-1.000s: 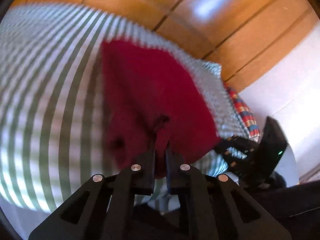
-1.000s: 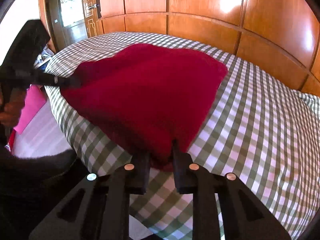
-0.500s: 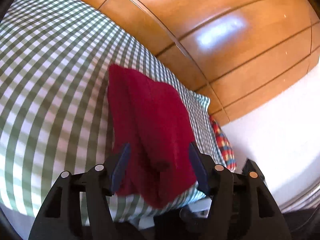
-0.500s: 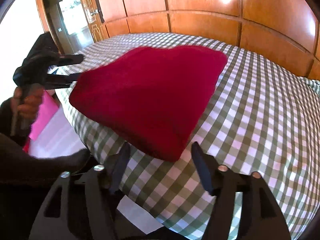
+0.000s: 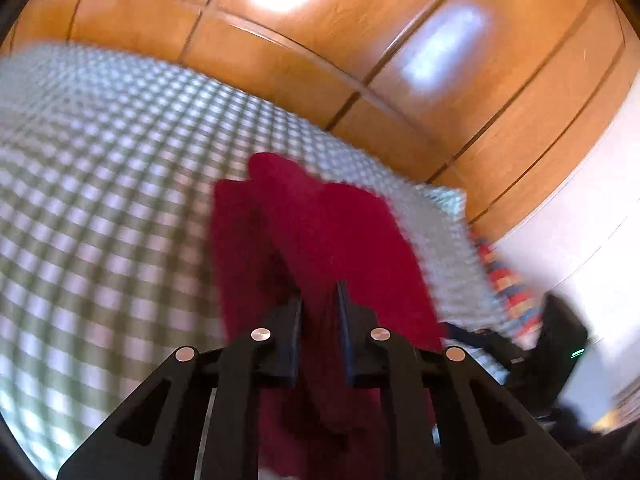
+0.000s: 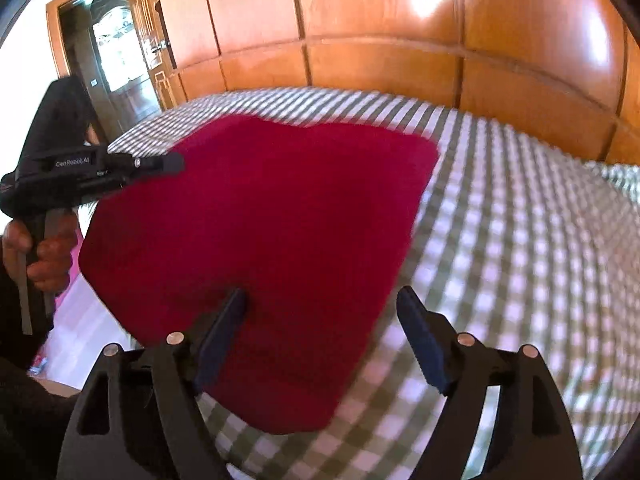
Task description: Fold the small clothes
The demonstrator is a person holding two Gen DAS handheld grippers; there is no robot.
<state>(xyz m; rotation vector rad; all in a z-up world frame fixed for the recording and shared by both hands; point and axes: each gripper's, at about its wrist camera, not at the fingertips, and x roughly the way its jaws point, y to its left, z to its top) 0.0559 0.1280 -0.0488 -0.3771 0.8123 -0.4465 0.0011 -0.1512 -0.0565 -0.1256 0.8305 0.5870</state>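
Observation:
A dark red garment [image 6: 264, 232] lies folded flat on the green-and-white checked bed [image 6: 520, 240]. My right gripper [image 6: 322, 308] is open, with its left finger over the garment's near edge and its right finger over the bedsheet. My left gripper [image 5: 319, 298] has its jaws nearly together with a raised fold of the red garment [image 5: 320, 232] between them. The left gripper also shows in the right wrist view [image 6: 168, 162] at the garment's left edge, held by a hand. The left wrist view is blurred by motion.
Wooden wall panels [image 6: 400, 40] stand behind the bed. A doorway [image 6: 112, 52] is at the far left. A striped cloth [image 5: 500, 276] lies near the bed's edge beside a white wall [image 5: 580, 220]. The right gripper's body [image 5: 560, 344] shows at the lower right.
Both grippers let go of the garment half a second ago. Now my left gripper has closed again on a fold of it, and my right gripper stays open, nearer the garment's edge.

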